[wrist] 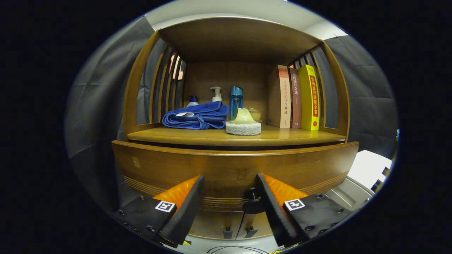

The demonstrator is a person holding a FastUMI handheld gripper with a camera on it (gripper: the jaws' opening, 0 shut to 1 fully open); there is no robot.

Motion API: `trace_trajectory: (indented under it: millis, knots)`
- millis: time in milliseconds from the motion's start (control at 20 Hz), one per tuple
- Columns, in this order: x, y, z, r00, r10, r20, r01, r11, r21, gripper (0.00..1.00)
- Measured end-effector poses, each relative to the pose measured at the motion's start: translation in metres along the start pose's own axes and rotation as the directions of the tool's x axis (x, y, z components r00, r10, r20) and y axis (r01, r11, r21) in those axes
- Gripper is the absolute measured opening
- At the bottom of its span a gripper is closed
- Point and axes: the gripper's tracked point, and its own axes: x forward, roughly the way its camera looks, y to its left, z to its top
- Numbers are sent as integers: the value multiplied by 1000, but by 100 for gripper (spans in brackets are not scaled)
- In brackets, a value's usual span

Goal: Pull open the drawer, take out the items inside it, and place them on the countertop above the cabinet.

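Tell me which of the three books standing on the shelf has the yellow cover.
The yellow book, outermost in the row, beside the cabinet's slatted side. The tan book and the dark brown book stand between it and the bottles. The gripper is open below.

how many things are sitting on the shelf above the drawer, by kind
books: 3 (a tan one, a dark red one, a yellow one)
bottles: 3 (white pump, dark pump, blue bottle)
towels: 1 (folded blue towel)
scrub pads: 1 (pad with pale handle)
small jars: 1 (behind the pad)
total: 9
The gripper is open before the drawer front.
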Motion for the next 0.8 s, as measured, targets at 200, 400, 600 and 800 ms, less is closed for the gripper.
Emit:
trace_trajectory:
  millis: [200, 400, 600, 800]
  knots:
    - [13, 1, -1, 1000, 1, -4, -1, 1000, -4, 97]
    - [19, -1, 0, 1000, 0, -9, 0, 1000, -7, 97]
    - [25, -1, 1, 1000, 0, -13, 0, 1000, -6, 97]
    - [26, 0, 0, 1000, 4, -12, -5, 1000, -9, 97]
